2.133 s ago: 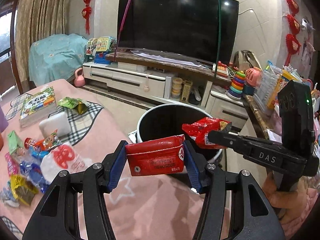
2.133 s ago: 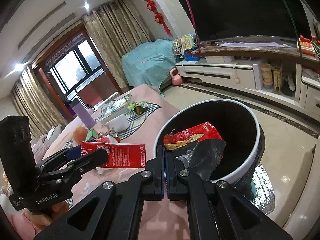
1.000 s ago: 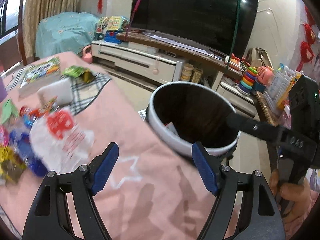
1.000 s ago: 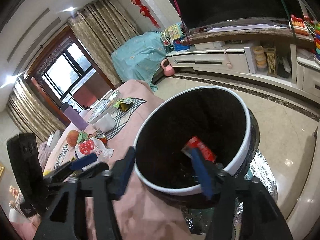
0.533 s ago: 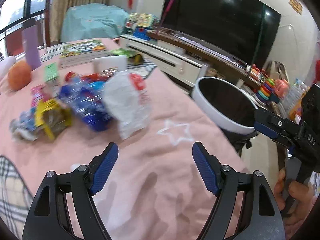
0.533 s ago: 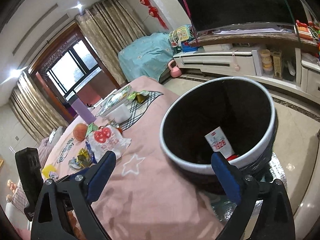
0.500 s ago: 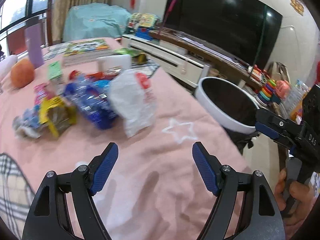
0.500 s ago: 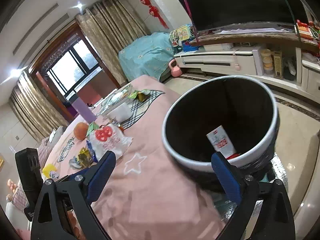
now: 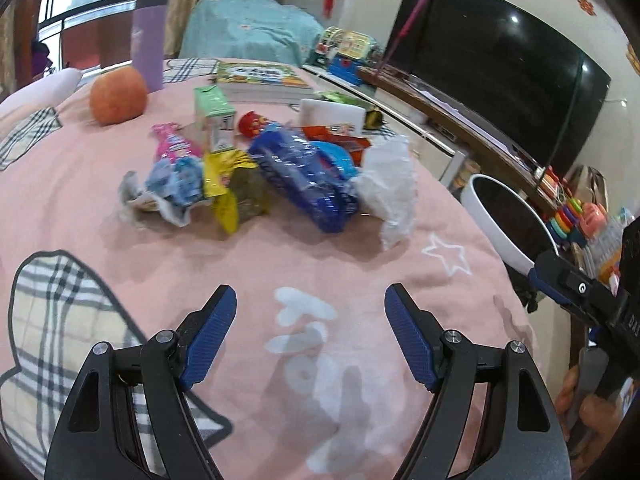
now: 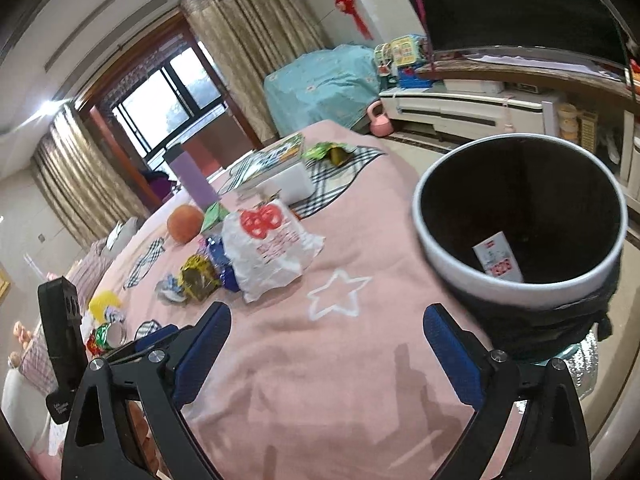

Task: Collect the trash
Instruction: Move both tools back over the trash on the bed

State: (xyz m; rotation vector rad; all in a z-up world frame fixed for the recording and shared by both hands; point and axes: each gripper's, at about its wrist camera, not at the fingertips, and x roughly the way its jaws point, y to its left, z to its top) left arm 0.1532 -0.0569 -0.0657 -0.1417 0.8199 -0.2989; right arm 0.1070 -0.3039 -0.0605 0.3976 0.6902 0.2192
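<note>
While spread wide and gripping nothing: left claw (image 9: 310, 336) and right claw (image 10: 326, 354), both poised over the pink tabletop (image 9: 256, 280).

Just ahead of the left claw's blue pads, bare pink cloth with pale printed marks; farther on, a heap of trash: yellow wrapper (image 9: 226, 190), blue plastic packaging (image 9: 304, 178), crumpled white bag (image 9: 390, 190), pink-and-blue wrapper (image 9: 174, 168), green carton (image 9: 214, 118) upright behind. Beyond the heap, an orange fruit (image 9: 118, 96), a purple cup (image 9: 148, 42), a book (image 9: 260, 80). Off the tabletop's right edge, white-rimmed trash bin (image 10: 520, 216), dark inside, with a white-and-red packet (image 10: 498, 262) leaning against its near wall. Between right claw and bin, a white star outline (image 10: 338, 292) on the cloth.
</note>
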